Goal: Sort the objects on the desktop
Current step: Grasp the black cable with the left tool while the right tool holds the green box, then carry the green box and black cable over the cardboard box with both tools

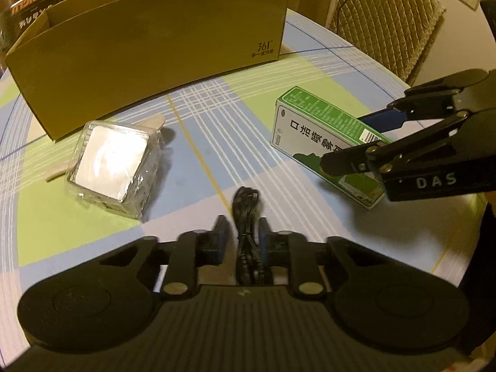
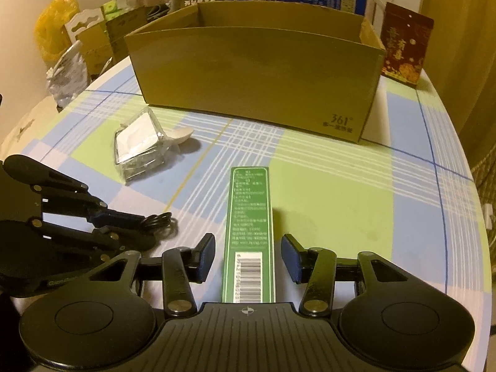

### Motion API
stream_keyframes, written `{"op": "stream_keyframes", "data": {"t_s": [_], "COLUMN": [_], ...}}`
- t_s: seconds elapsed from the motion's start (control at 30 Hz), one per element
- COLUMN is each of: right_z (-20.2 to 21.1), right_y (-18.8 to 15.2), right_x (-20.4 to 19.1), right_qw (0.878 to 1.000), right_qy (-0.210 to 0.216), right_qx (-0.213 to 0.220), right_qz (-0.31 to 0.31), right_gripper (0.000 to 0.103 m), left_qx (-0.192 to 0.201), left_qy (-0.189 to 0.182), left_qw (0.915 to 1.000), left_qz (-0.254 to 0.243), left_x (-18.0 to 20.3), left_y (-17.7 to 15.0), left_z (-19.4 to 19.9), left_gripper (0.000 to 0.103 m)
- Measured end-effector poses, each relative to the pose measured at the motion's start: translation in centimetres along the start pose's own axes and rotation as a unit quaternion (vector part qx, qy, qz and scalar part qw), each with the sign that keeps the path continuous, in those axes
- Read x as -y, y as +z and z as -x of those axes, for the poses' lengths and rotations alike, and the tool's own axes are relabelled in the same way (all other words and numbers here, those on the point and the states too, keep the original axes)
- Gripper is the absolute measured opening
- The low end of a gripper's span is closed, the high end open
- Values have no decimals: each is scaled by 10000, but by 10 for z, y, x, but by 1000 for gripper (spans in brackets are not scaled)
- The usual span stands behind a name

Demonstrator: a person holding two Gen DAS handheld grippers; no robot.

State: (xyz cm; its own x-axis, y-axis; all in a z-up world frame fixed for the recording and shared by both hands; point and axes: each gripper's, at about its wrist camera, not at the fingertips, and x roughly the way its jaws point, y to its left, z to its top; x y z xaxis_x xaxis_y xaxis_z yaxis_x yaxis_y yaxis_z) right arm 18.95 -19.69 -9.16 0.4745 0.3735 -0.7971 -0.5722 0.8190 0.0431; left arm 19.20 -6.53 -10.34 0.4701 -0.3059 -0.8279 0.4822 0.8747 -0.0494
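The left gripper (image 1: 245, 232) is pinching a coiled black cable (image 1: 246, 214), while the right gripper (image 2: 248, 255), at its 3 o'clock, is straddling a green box (image 2: 249, 232), fingers spread.

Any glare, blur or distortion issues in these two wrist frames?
Left wrist: glare whites out the wrapped packet; the black cable in the left gripper is slightly soft. Right wrist: sharp; fisheye bows the cardboard box; warm dim light.
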Motion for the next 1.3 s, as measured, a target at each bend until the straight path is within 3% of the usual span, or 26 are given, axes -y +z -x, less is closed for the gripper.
{"op": "stream_keyframes", "data": {"t_s": [0.13,0.2,0.7,1.3], "right_z": [-9,-12,36,93], "right_y": [4,4,-2,22], "right_x": [-2,-3,-1,-16], "right_qw": [9999,9997,9993,9972], "right_qy": [-76,-115,-116,-74], "right_qx": [-98,-170,148,709], "right_qz": [118,165,-317,-241], "right_gripper": [42,28,27,27], "left_qx": [-37,-69,79,454], "left_qy": [-54,-45,-31,277], "left_qw": [9999,9998,9983,9963], "left_qz": [142,181,582,669], "left_x": [-3,-3,1,-2], "left_y": [0,0,0,24], "left_z": [1,1,25,85], "left_gripper": [9,9,9,9]}}
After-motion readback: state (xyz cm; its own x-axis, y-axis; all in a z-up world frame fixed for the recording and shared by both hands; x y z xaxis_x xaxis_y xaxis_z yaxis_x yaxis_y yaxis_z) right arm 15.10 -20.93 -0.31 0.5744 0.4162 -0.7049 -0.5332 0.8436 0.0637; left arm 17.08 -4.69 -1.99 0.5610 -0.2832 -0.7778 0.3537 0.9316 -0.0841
